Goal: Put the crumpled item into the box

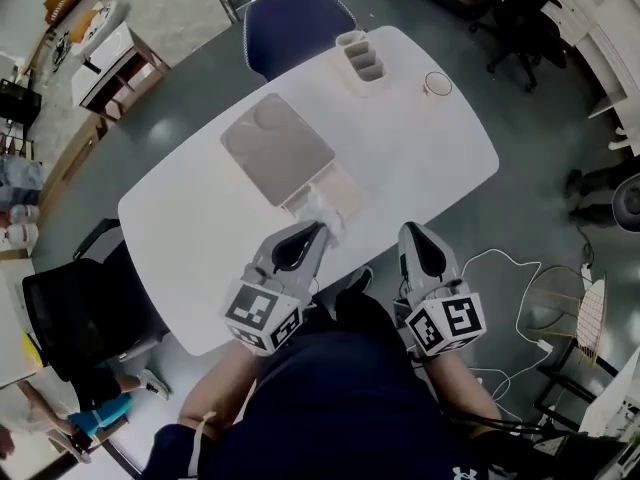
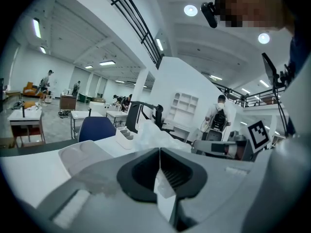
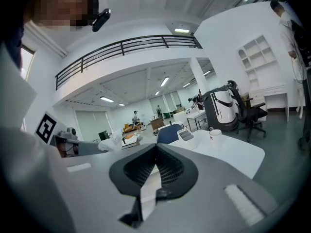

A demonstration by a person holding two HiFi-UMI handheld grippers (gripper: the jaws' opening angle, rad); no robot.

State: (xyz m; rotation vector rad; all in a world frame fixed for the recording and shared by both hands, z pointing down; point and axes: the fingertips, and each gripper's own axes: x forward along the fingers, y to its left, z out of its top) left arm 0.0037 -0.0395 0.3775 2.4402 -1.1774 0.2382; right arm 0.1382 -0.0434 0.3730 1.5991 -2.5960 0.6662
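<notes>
The head view shows the layout from above. On the white table lies a grey flat panel, and a small pale box touches its near corner. Further away stand an organizer and a cup, with a blue chair behind the table. This view does not show how the jaws stand; for that the two gripper views are needed.

The crumpled item is a pale, thin, wrinkled piece. It lies at the near edge of the box, directly at the tip of the left gripper. In the left gripper view it rises just beyond the jaw tips, in front of the organizer and the chair, with the grey panel to the left. The right gripper view shows it from the side, at the far left, well apart from the jaws of the right gripper.

The left jaws are pressed together at their tips, with no gap there, and the near edge of the crumpled item seems to be pinched between them — only a small part of it, while the rest stands free in front. The right jaws are also closed, tip against tip, with nothing between them. Only the white table surface shows through the narrow slit lower down. This gripper hangs over the near edge of the table, beside the left one.
</notes>
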